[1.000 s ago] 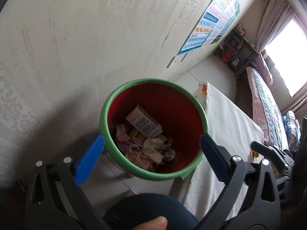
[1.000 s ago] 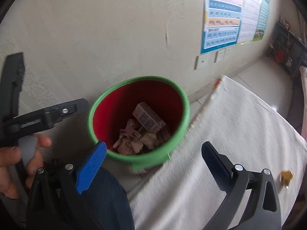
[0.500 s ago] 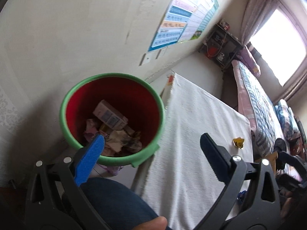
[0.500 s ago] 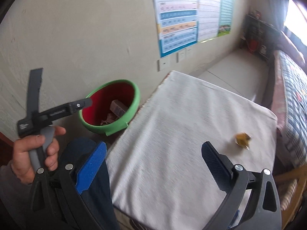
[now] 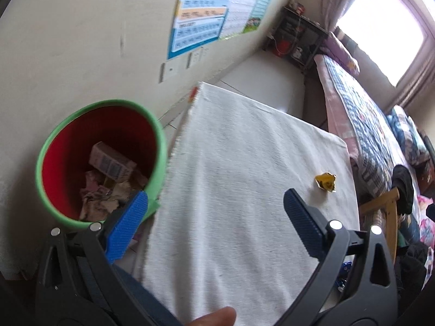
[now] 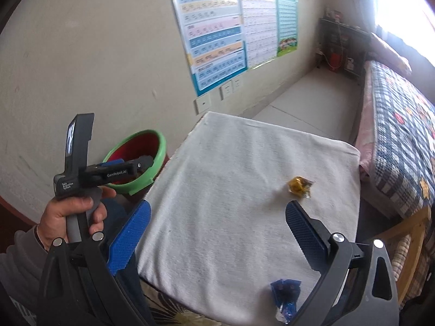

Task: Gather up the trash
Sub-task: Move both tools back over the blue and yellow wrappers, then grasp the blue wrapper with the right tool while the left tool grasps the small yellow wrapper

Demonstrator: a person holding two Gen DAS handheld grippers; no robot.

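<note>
Trash: I counted two wrappers on white-clothed table (image 6: 231, 203), one yellow wrapper (image 6: 299, 186) near far right edge, one blue wrapper (image 6: 285, 293) at near edge, long axis toward me. Bin (image 5: 100, 160), green rim, red inside, stood beside table's left edge, holding one carton plus crumpled papers. Left hand-held gripper (image 6: 127, 167) read "GenRobot.AI"; left (image 5: 214, 225) and right hand-held gripper (image 6: 216, 233) both released, empty.

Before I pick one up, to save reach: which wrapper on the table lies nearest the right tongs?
The blue wrapper, at the table's near edge just below the open right tongs. The yellow wrapper sits farther out, beyond the fingertips.
</note>
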